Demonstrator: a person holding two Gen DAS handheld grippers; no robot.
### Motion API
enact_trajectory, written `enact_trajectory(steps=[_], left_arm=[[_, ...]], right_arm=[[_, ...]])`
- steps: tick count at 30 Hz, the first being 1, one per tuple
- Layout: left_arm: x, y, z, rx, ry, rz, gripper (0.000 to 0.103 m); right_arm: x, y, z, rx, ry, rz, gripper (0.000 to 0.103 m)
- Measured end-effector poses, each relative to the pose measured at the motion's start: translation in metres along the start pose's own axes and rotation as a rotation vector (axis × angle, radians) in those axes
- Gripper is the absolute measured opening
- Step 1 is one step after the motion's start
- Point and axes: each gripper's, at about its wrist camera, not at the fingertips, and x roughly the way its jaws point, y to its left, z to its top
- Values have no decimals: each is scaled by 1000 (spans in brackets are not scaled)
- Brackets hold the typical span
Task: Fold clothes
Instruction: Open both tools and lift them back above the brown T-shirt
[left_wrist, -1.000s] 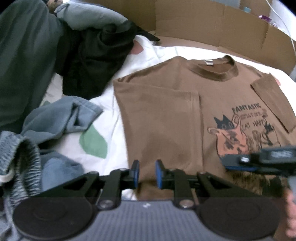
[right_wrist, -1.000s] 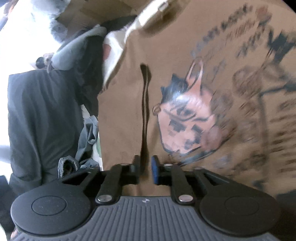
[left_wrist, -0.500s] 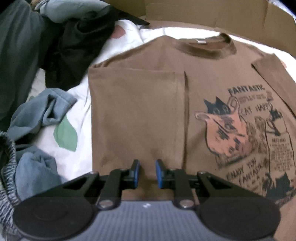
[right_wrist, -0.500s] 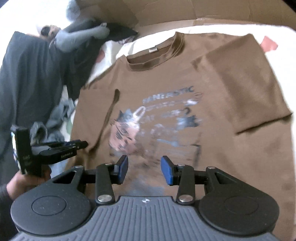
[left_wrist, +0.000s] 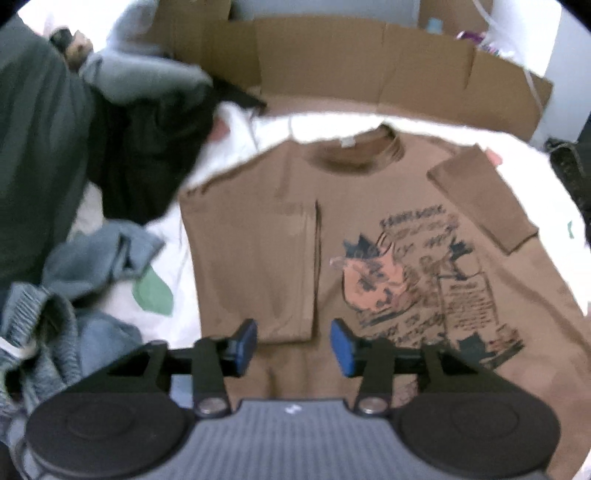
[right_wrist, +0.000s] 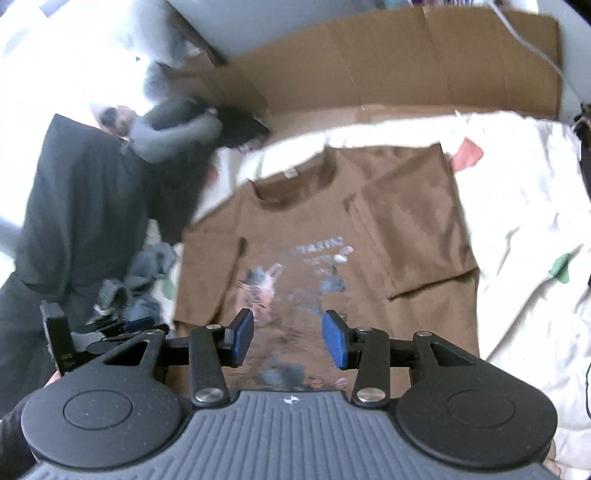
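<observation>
Opening above the brown T-shirt (left_wrist: 258, 236), both tools, nothing held.

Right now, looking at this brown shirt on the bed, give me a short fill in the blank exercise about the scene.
1. The brown T-shirt lies flat with its printed side facing ____.
2. The left gripper has ____ between its opening jaws.
3. Behind the bed stands a wall of ____.
4. The dark pile of clothes lies to the shirt's ____ in both views.

Missing words: up; nothing; cardboard; left
</observation>
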Motion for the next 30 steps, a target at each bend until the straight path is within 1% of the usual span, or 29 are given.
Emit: enact_trajectory(steps=[2,3,4,5,6,8,11,13,16,19,22,25,30], left_arm=[[-20,0,6,8,-21,-3,60],[-32,1,8,17,-35,-4,67],[-42,1,10,27,-40,-4,72],[-53,2,11,37,-46,-5,82],[-65,2,13,48,-53,-1,86],[-85,4,13,62,-71,4,87],[-113,11,12,50,-92,7,93],[-129,18,9,19,-101,4,94],[-151,27,-3,-26,-107,-5,95],[-168,34,-17,-27,-103,2,96],[-181,43,-28,-72,-82,10,96],[-199,48,-37,-103,-80,4,96],[-224,52,-52,-129,-82,-13,96]], right_arm=[[-15,7,-3,-21,-11,15,55],[-22,10,-4,-35,-15,19,56],[-28,14,-6,-49,-19,24,60],[-32,18,-7,-58,-30,11,66],[-35,22,-9,-67,-41,-1,69],[-46,30,-10,-73,-63,-17,80],[-64,42,-11,-96,-92,-37,88],[-76,50,-10,-111,-104,-47,89],[-90,55,-11,-109,-99,-48,89],[-100,58,-18,-132,-99,-33,89],[-108,64,-31,-152,-104,-11,89],[-117,72,-40,-187,-96,-45,89],[-130,71,-45,-174,-82,-119,89]])
